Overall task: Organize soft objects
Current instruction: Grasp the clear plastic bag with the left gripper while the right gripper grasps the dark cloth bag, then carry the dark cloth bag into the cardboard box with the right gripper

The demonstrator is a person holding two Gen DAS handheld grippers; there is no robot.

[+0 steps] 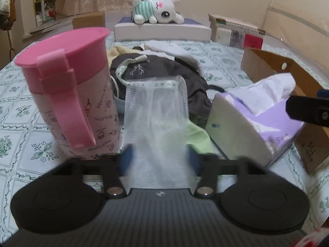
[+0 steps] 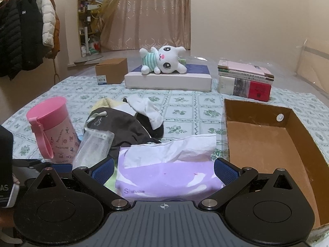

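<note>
My left gripper (image 1: 159, 157) is open, its blurred blue fingers on either side of a white mesh bag (image 1: 157, 111); the bag also shows in the right wrist view (image 2: 93, 147). My right gripper (image 2: 163, 169) is open with a purple tissue pack (image 2: 166, 175) between its fingers; I cannot tell if the pads touch it. The pack also shows in the left wrist view (image 1: 253, 121). A heap of soft clothes (image 2: 123, 121), dark fabric with white socks, lies mid-bed behind both. A white plush bunny (image 2: 164, 60) lies on a flat box at the back.
A pink lidded cup (image 1: 67, 103) stands left of the mesh bag. An open cardboard box (image 2: 265, 135) sits right of the tissue pack. A small carton (image 2: 112, 71) and stacked books (image 2: 245, 80) stand at the far side. Coats hang at far left.
</note>
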